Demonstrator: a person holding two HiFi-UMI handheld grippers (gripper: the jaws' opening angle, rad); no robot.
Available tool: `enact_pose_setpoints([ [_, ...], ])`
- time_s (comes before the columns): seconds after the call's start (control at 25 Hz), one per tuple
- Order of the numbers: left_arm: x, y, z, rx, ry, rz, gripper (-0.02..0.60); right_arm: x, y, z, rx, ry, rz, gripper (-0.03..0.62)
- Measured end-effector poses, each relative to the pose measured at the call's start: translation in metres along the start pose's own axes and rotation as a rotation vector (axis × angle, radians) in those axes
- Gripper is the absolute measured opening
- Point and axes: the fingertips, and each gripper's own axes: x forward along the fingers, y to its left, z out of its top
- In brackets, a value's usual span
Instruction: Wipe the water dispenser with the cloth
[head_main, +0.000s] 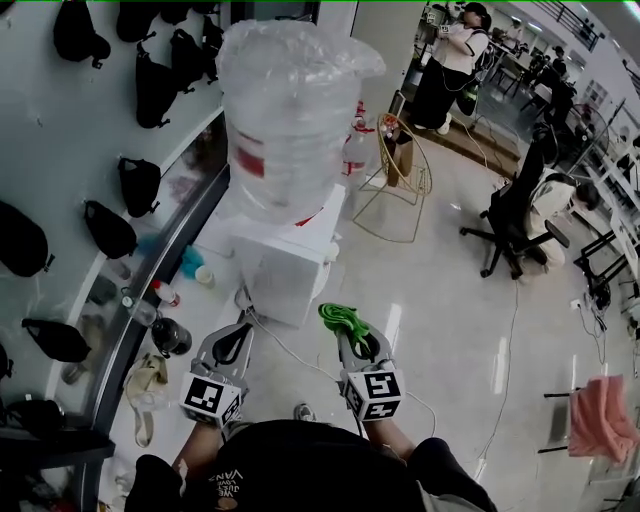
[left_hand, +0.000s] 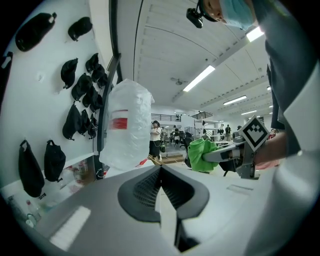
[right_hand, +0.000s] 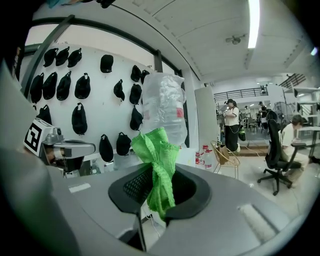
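The white water dispenser (head_main: 290, 262) stands against the wall with a big plastic-wrapped bottle (head_main: 283, 110) on top. That bottle (left_hand: 126, 130) fills the middle of the left gripper view, and the same bottle (right_hand: 163, 107) rises behind the cloth in the right gripper view. My right gripper (head_main: 350, 330) is shut on a bunched green cloth (head_main: 342, 319), just right of the dispenser's front corner. The cloth (right_hand: 157, 167) hangs from between the jaws. My left gripper (head_main: 238, 322) is shut and holds nothing, close to the dispenser's lower front. The green cloth (left_hand: 202, 154) also shows at the right of the left gripper view.
Black caps (head_main: 137, 184) hang on the white wall at the left. Cups and bottles (head_main: 165, 335) lie on the floor by the wall. A gold wire chair (head_main: 395, 185) stands behind the dispenser, an office chair (head_main: 520, 215) to the right. A cable (head_main: 300, 360) runs across the floor. A person (head_main: 450, 60) stands far off.
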Motion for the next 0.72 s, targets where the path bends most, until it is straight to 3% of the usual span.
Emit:
enact_pose_setpoints([
  [0.72,-0.011,-0.017,0.006,0.039,0.01,-0.014,0.002,-0.011,0.013,-0.001,0.01,0.029,0.074,0.081],
])
